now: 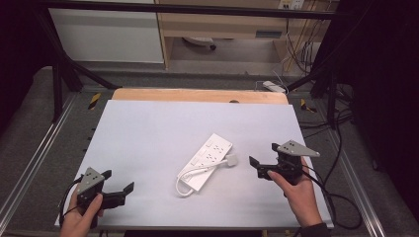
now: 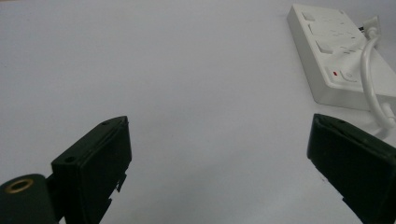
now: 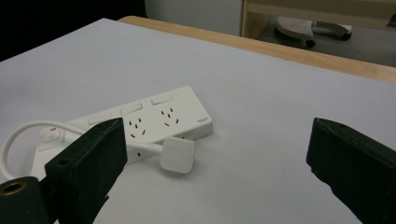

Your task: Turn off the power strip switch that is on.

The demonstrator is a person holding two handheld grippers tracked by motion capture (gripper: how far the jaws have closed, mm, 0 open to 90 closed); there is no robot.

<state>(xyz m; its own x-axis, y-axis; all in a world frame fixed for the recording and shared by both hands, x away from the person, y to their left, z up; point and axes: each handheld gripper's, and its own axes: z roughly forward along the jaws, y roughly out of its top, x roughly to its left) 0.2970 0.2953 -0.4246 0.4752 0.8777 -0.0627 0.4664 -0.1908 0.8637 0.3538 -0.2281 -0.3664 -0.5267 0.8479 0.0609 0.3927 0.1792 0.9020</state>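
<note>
White power strip (image 1: 206,160) lying mid-bench (image 1: 148,128), its cord (image 1: 190,177) looped alongside, plug (image 1: 231,159) beside it, left hand-held gripper (image 1: 120,186) wide open and empty, right hand-held gripper (image 1: 263,160) likewise, near the plug

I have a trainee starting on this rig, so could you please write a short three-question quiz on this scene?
1. True or false: the right gripper holds the plug.
2. What colour is the power strip?
3. Which gripper is nearer the plug: A left gripper, B right gripper?

Key:
1. False; its jaws stand open, apart from the plug.
2. White.
3. B.
</note>
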